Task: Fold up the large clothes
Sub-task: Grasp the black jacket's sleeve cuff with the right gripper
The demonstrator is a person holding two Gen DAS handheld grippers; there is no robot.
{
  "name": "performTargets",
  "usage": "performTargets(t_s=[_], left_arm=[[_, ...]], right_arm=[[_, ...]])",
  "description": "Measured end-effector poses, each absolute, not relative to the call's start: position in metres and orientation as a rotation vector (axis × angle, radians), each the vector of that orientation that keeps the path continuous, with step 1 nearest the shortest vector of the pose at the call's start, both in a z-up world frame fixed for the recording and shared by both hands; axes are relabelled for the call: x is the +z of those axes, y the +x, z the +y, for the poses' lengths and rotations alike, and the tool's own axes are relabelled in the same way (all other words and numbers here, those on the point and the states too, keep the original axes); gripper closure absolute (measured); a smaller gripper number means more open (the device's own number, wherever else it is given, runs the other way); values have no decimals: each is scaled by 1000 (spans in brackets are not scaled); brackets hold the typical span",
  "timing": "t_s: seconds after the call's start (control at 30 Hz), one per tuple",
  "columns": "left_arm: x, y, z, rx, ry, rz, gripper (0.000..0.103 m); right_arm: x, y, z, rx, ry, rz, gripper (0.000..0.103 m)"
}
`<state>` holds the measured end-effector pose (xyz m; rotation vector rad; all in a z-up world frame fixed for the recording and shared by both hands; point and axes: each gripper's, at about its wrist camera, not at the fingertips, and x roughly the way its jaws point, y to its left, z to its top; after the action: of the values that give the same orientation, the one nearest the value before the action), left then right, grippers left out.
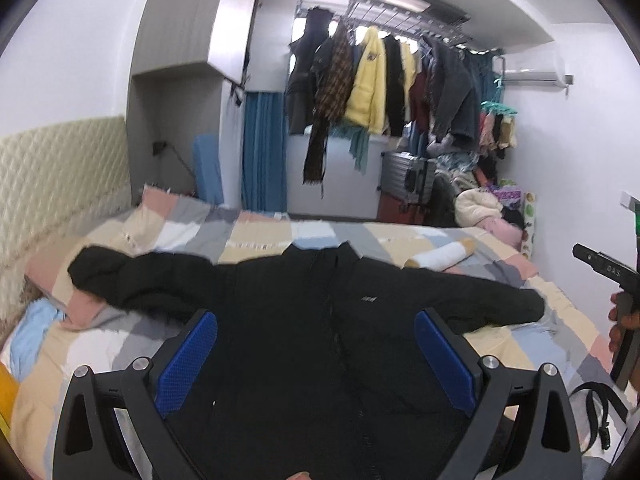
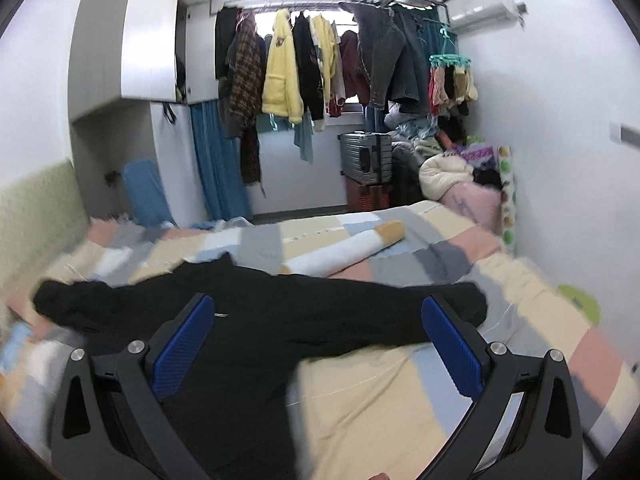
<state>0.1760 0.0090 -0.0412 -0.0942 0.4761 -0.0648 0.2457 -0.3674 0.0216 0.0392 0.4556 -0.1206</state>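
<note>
A large black jacket [image 1: 312, 320] lies flat on the bed with both sleeves spread out to the sides. It also shows in the right wrist view [image 2: 256, 320]. My left gripper [image 1: 316, 340] is open and empty, hovering over the jacket's body. My right gripper [image 2: 318, 336] is open and empty, above the jacket's right sleeve and side. The right gripper's body, held in a hand, shows at the right edge of the left wrist view [image 1: 616, 280].
The bed [image 2: 400, 392] has a patchwork cover in pastel colours. A white and tan rolled cushion [image 2: 348, 248] lies beyond the jacket. A padded headboard [image 1: 60, 184] is at left. Hanging clothes [image 1: 380, 88], a suitcase [image 2: 366, 158] and a clothes pile stand behind the bed.
</note>
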Motion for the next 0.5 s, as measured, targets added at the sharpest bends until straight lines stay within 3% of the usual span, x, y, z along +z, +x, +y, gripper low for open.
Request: performTargets(t_s=[0.13, 0.5], left_arm=[[-72, 199, 17, -44, -102, 520, 3], [-122, 251, 19, -15, -147, 599, 3]], right_arm=[[-5, 294, -394, -160, 11, 487, 0], [-126, 380, -558, -326, 415, 599, 0]])
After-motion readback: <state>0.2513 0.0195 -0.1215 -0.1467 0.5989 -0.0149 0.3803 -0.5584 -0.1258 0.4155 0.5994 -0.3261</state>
